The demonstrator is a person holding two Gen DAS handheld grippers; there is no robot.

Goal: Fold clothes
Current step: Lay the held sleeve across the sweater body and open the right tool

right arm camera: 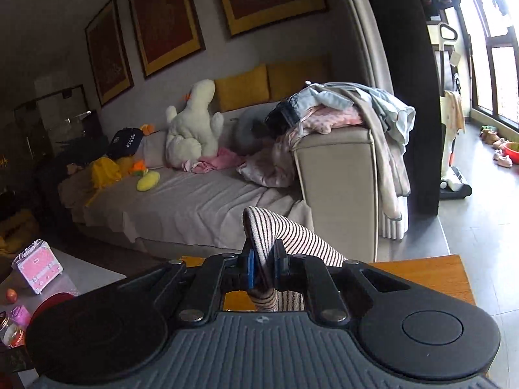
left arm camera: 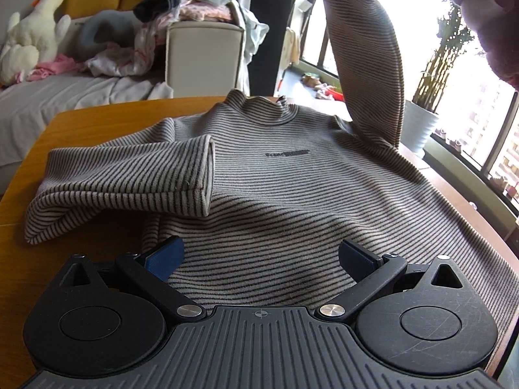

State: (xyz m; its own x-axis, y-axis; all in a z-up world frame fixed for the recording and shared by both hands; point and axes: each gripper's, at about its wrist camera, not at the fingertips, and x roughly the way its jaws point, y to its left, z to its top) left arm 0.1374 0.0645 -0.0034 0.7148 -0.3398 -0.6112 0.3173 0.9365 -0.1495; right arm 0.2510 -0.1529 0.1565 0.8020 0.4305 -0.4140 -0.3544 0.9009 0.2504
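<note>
Item: striped sweater (left arm camera: 292, 188), grey with thin dark lines. We find it spread front up on the wooden worktop (left arm camera: 81, 129), collar at the far edge, small dark lettering across the chest.

Near sleeve (left arm camera: 129, 178): folded across the sweater's left side, cuff lying on the chest.

Far sleeve (left arm camera: 366, 64): lifted well above the sweater's right shoulder. We hold its cuff (right arm camera: 259, 227) clamped in our right gripper (right arm camera: 264, 269), jaws closed on the fabric.

Left gripper (left arm camera: 259, 256): jaws spread wide, holding nothing, hovering over the sweater's lower hem.

Beyond the sweater: a sofa (right arm camera: 194, 201) with a white plush duck (right arm camera: 194, 123), and laundry (right arm camera: 340, 107) heaped on the sofa's armrest.
</note>
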